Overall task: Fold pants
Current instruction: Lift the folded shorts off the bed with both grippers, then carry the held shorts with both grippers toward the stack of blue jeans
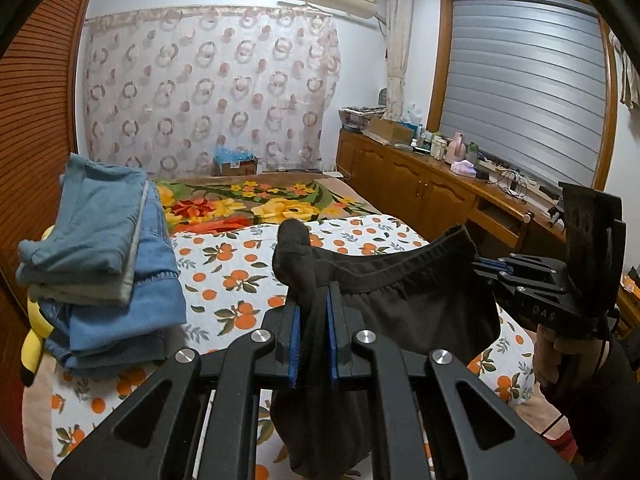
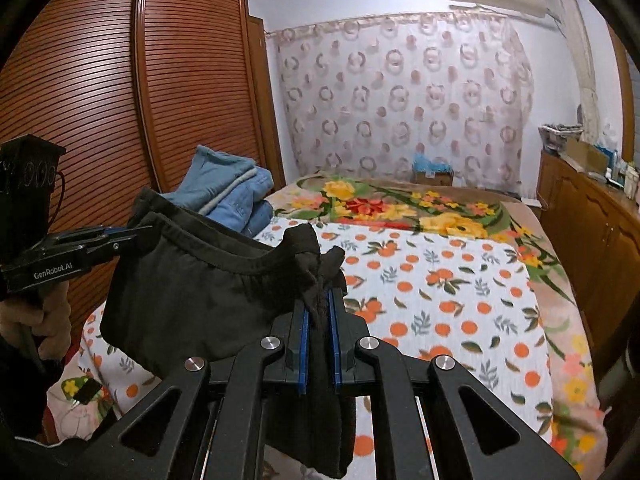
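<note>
the bed (image 1: 240,264) with its orange-print sheet spreads below, a stack of folded blue clothes (image 1: 104,264) on its left side. black pants (image 1: 404,292) hang above the sheet, waistband stretched between both tools. the left gripper (image 1: 313,304) and right gripper (image 2: 319,300) each pinch a waistband corner tight.

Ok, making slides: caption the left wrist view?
Both claws, left and right, hold black elastic-waist pants above orange-print bedsheet.
</note>
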Motion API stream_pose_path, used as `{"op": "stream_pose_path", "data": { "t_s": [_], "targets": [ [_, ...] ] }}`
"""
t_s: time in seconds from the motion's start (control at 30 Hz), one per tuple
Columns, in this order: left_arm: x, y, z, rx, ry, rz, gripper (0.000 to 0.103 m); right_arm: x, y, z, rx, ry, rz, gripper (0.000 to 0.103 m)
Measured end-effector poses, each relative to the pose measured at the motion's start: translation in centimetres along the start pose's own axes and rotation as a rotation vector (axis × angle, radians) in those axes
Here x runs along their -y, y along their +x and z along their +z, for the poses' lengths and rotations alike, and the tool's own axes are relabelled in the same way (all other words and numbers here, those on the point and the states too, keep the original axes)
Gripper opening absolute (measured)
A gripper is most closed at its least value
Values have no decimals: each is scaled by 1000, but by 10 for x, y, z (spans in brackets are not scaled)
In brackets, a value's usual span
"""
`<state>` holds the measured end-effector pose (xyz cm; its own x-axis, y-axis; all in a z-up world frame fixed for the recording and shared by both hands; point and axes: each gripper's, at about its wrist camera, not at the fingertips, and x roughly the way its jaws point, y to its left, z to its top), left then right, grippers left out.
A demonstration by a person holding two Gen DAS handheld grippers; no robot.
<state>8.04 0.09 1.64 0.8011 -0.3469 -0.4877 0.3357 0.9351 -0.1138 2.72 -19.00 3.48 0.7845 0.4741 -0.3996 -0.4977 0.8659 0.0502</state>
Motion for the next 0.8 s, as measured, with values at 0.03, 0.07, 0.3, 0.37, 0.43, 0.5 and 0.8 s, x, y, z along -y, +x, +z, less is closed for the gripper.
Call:
{"op": "stream_pose_path", "data": {
  "t_s": [0.03,0.07,0.3,0.37,0.43,0.5,0.8],
  "targets": [
    [-1,0,1,1,3,3,12,0,3,2,0,-4,1,8],
    [-2,0,2,3,6,7,12,1,6,3,0,-6,3,9],
    [-15,4,10,15,-9,28,12,6,28,17,-4,-17,25,9],
    [-20,4,12,16,-15,34,12,6,34,23,-5,-25,32,9],
    [-25,5,16,19,-19,45,12,5,40,30,-5,-34,38,9],
    [-27,5,18,21,-23,51,12,5,46,37,-2,-44,45,8],
    [-44,-1,33,44,-48,81,12,5,72,69,16,-87,75,8]
  ]
}}
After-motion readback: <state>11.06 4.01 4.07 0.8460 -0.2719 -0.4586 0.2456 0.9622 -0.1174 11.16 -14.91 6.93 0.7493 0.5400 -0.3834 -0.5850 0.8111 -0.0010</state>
